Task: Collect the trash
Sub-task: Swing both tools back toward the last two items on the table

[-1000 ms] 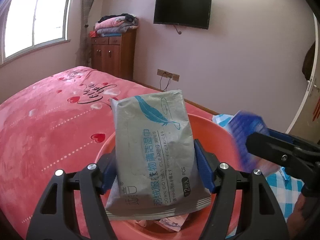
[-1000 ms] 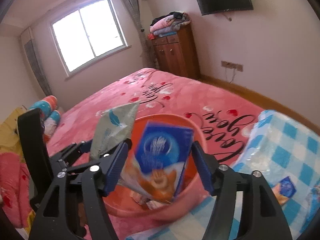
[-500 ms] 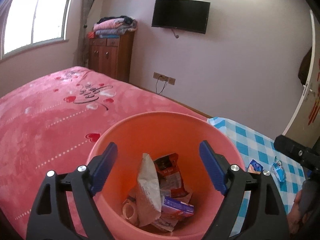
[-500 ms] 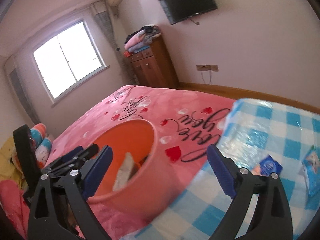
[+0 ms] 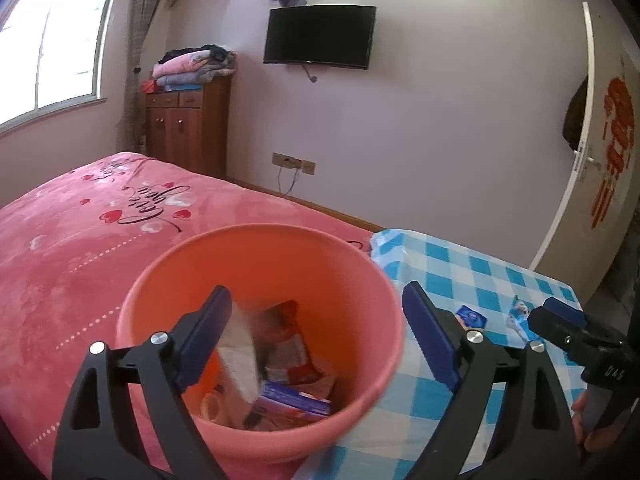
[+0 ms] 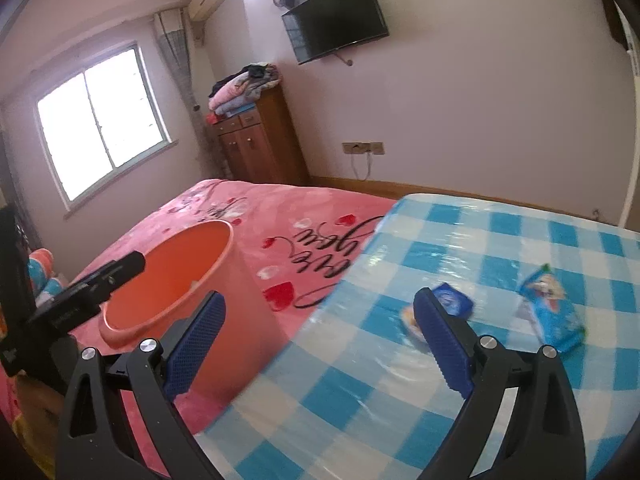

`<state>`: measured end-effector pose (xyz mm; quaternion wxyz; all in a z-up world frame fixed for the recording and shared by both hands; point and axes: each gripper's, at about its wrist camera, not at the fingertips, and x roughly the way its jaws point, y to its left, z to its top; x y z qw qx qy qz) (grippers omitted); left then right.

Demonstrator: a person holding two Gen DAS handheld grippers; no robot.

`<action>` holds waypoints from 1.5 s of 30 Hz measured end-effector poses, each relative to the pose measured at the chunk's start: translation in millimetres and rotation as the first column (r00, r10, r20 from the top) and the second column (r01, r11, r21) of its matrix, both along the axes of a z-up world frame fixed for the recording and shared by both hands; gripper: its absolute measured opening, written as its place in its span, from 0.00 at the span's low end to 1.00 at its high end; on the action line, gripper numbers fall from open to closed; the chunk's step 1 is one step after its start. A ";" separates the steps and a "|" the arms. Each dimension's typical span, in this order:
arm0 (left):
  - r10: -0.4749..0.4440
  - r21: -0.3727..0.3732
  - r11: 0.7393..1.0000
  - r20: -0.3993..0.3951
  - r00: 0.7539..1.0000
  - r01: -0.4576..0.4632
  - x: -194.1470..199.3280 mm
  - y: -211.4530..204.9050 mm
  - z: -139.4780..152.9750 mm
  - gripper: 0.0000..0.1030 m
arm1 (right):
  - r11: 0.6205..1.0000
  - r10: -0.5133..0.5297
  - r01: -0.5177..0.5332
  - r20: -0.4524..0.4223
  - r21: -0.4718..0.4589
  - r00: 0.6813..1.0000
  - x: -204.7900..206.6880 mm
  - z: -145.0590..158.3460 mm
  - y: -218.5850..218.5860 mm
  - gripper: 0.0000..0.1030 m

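Your left gripper [image 5: 316,336] hangs over the orange bucket [image 5: 256,248], its fingers [image 5: 428,336] spread wide, having just been opening, nothing between them. Down in the bucket lies the grey wipes pack [image 5: 240,360] among wrappers and a blue packet [image 5: 296,398]. Your right gripper [image 6: 320,344] points over the near edge of the checked bench [image 6: 360,420], fingers [image 6: 440,340] wide apart and empty. Just beyond them a small blue packet [image 6: 452,302] and a blue wrapper [image 6: 552,312] lie side by side, apart. The bucket stands on the pink bed [image 6: 288,208], against the bench's left edge.
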<state>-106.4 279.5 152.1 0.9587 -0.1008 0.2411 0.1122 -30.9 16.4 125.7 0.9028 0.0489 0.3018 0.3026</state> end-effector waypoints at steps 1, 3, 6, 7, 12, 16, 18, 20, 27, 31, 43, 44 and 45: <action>-0.005 0.002 1.000 0.000 1.000 0.005 0.4 -3.0 0.8 0.85 | 1.000 -0.008 0.008 0.003 -0.005 1.000 -0.7 -0.9 -3.8 0.91; -0.020 0.004 1.000 0.000 1.000 0.020 0.6 -10.8 1.6 0.86 | 0.999 -0.031 0.031 0.011 -0.018 0.999 -4.2 -1.9 -13.1 0.92; -0.037 0.004 0.999 -0.005 0.999 0.037 1.9 -21.5 1.2 0.86 | 0.998 -0.060 0.061 0.014 -0.034 0.998 -8.8 -4.2 -25.6 0.93; -0.041 0.004 0.999 -0.009 0.999 0.041 2.6 -25.5 0.7 0.86 | 0.996 -0.073 0.074 0.016 -0.040 0.997 -10.4 -5.5 -31.2 0.93; -0.065 0.003 0.998 -0.045 0.997 0.065 7.8 -42.6 -4.7 0.86 | 0.991 -0.126 0.127 0.019 -0.052 0.992 -16.3 -11.0 -55.2 0.93; -0.089 -0.009 0.996 -0.076 0.993 0.089 12.6 -55.7 -11.7 0.86 | 0.984 -0.166 0.168 0.028 -0.057 0.986 -19.9 -13.5 -74.9 0.93; -0.105 -0.005 0.995 -0.086 0.991 0.105 14.1 -64.0 -13.9 0.86 | 0.980 -0.190 0.191 0.027 -0.062 0.981 -20.8 -14.5 -83.6 0.93; -0.119 0.006 0.993 -0.089 0.989 0.120 15.0 -73.0 -14.5 0.86 | 0.976 -0.208 0.210 0.025 -0.061 0.978 -22.2 -16.1 -93.6 0.93; -0.173 0.034 0.983 -0.111 0.979 0.178 23.0 -106.8 -18.0 0.86 | 0.959 -0.268 0.270 0.037 -0.082 0.963 -28.4 -23.7 -126.0 0.93; -0.202 0.045 0.977 -0.133 0.970 0.210 28.4 -126.3 -22.9 0.86 | 0.949 -0.298 0.301 0.043 -0.096 0.954 -30.6 -27.6 -140.6 0.93; -0.262 0.052 0.960 -0.179 0.948 0.275 40.0 -168.9 -35.4 0.86 | 0.921 -0.376 0.376 0.023 -0.102 0.926 -29.2 -43.7 -185.5 0.93; -0.265 0.052 0.959 -0.184 0.947 0.279 41.2 -171.7 -36.4 0.86 | 0.919 -0.381 0.381 0.019 -0.103 0.924 -28.7 -45.7 -189.1 0.93; -0.268 0.053 0.958 -0.187 0.945 0.282 42.2 -174.0 -37.6 0.86 | 0.917 -0.385 0.385 0.017 -0.104 0.923 -28.1 -47.2 -191.8 0.93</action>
